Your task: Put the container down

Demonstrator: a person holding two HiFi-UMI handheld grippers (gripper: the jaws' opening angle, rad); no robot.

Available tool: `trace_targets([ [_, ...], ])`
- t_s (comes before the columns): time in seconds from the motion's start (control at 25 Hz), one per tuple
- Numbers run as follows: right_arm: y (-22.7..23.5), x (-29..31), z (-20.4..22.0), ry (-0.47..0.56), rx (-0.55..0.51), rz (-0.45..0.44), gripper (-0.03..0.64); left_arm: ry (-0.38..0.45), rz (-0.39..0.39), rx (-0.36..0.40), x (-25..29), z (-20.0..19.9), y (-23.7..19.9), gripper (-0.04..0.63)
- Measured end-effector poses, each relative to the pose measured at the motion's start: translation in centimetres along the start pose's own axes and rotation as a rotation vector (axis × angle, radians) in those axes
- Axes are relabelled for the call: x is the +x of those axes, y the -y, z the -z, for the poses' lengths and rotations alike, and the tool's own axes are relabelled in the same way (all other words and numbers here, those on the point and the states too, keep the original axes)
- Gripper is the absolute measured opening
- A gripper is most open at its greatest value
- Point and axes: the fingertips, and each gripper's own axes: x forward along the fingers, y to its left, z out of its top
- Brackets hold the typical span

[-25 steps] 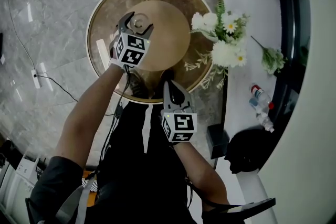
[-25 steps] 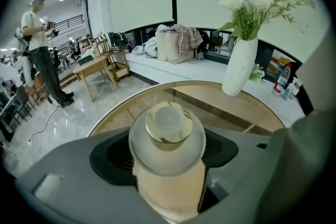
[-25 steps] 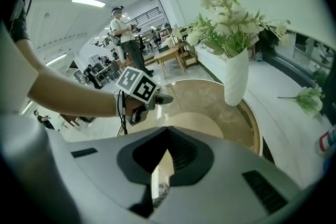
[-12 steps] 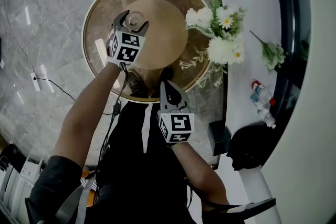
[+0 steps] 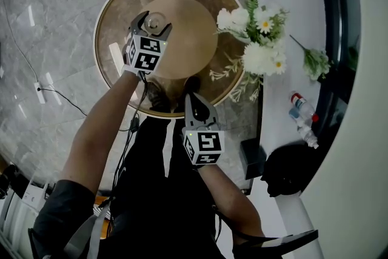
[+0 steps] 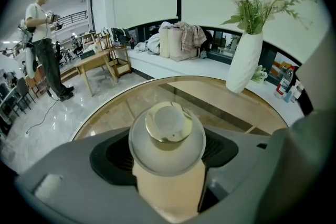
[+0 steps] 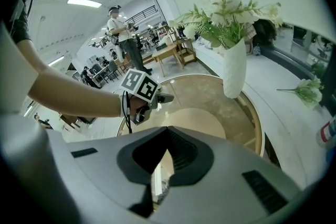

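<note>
Over the round surface (image 5: 115,15), at 11 o'clock, left gripper (image 5: 154,23) jaws clamp the lidded container (image 6: 167,139); right gripper (image 5: 195,101) jaws closed, empty. Lower it upright, release only once base rests flat

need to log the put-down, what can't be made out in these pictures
- Container base: left gripper view, hidden by its own lid and the jaws; whether it touches the table is unclear.
- Container in head view: mostly covered by the left gripper.
- Vase in head view: mostly hidden under its flowers.
</note>
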Motion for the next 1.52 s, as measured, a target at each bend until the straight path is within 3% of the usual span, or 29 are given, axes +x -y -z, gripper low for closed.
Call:
trace_targets([
  [0.52, -0.8, -0.3, -1.1, 0.020, -0.015, -0.003, 0.008, 0.013, 0.045, -0.056, -0.7, 0.3, -0.1, 0.345],
  [0.68, -1.7, -0.7, -2.3, 0.036, -0.032, -0.018, 0.008, 0.007, 0.034, -0.121, -3.2, 0.7, -0.4, 0.345],
  [0.92, -3.5, -1.9, -5.6, 0.076, -0.072, -0.049, 0.008, 0.058, -0.013, -0.330, -9.8, 0.8, -1.3, 0.345],
  [1.12, -5.0, -4.1, -8.9, 0.118, -0.113, -0.072, 0.008, 0.122, -0.033, -0.460, -17.9, 0.0, -0.8, 0.345],
  [1.36, -5.9, -7.3, -13.0, 0.174, -0.140, -0.083, 0.008, 0.253, -0.059, -0.558, -29.1, -3.6, -0.4, 0.342],
  [1.52, -6.7, -9.7, -16.0, 0.229, -0.185, -0.084, 0.008, 0.326, -0.078, -0.567, -34.6, -6.1, -0.1, 0.293],
])
